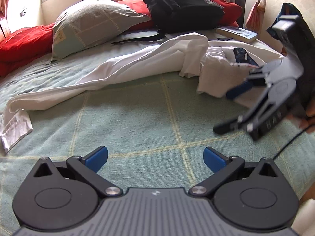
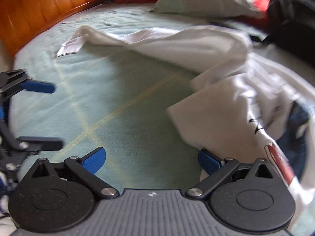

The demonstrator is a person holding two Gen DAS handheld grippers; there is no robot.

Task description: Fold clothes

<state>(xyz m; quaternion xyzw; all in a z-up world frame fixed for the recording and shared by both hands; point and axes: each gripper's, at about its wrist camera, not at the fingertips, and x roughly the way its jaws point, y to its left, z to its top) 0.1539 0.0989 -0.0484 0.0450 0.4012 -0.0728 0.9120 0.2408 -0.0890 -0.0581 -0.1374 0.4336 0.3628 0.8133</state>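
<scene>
A white long-sleeved shirt (image 1: 149, 63) lies crumpled across the green bed cover (image 1: 137, 118). One sleeve stretches left to its cuff (image 1: 13, 123). A dark blue print shows on the bunched body (image 1: 243, 57). My left gripper (image 1: 155, 158) hovers open over bare cover, well short of the shirt. My right gripper (image 1: 229, 111) is open at the shirt's right end. In the right wrist view the right gripper (image 2: 151, 161) stands open, its right fingertip (image 2: 208, 161) at the edge of the shirt (image 2: 196, 45). The printed part (image 2: 275, 118) lies beside it. The left gripper (image 2: 49, 116) appears open at far left.
A grey-green pillow (image 1: 88, 23), red bedding (image 1: 23, 43) and a black backpack (image 1: 181, 5) lie at the far side of the bed. A book (image 1: 238, 32) rests near the far right. A wooden headboard (image 2: 39, 9) bounds the bed. A hand (image 1: 309, 118) holds the right gripper.
</scene>
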